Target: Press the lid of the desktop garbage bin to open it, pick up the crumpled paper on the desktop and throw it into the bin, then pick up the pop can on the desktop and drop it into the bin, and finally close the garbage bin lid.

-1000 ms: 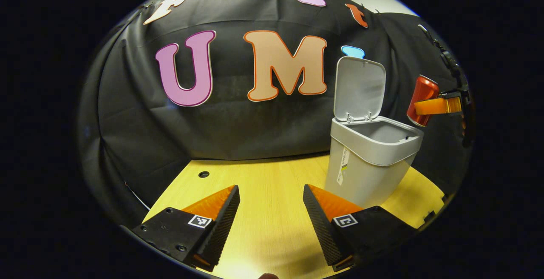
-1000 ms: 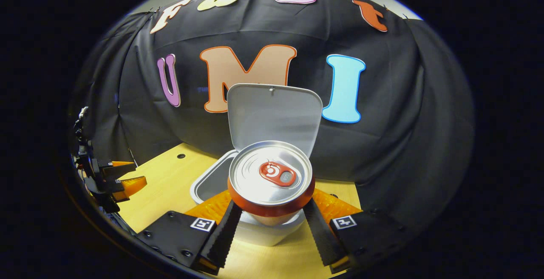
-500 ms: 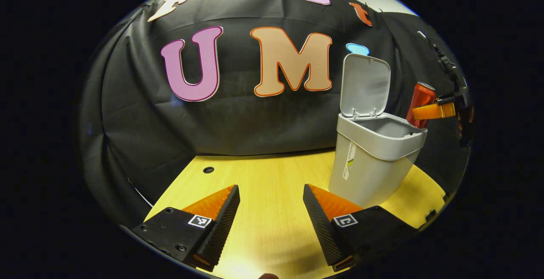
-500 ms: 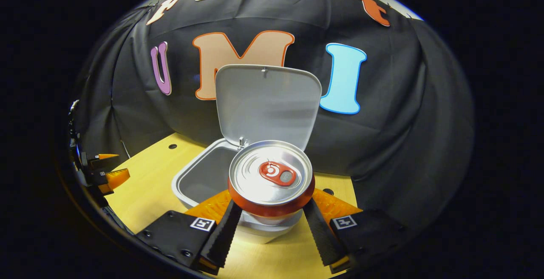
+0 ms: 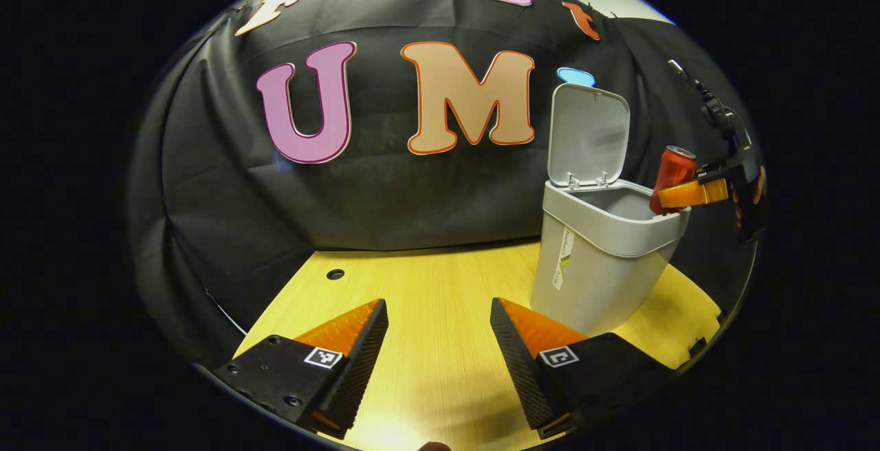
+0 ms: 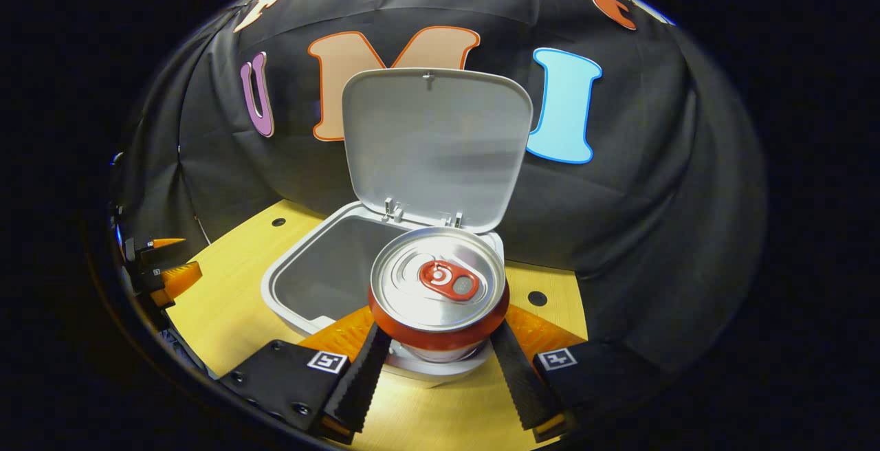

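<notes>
Pop can [image 6: 438, 291] gripped above the open desktop garbage bin [image 6: 323, 279].

The right gripper [image 6: 437, 342] clenches the red can between both fingers, its silver top facing the camera, right at the front rim of the grey bin. The bin's lid [image 6: 435, 148] stands upright at the back, in front of the black cloth wall. In the left gripper view the same can [image 5: 672, 170] tilts over the bin's far rim [image 5: 622, 221], carried by the right gripper [image 5: 689, 193]. The left gripper [image 5: 438, 320] hangs above the bare wooden desktop [image 5: 426, 286] well apart from the bin, jaws spread wide with nothing between them. A small round hole [image 5: 335, 274] marks the desktop near the cloth.
</notes>
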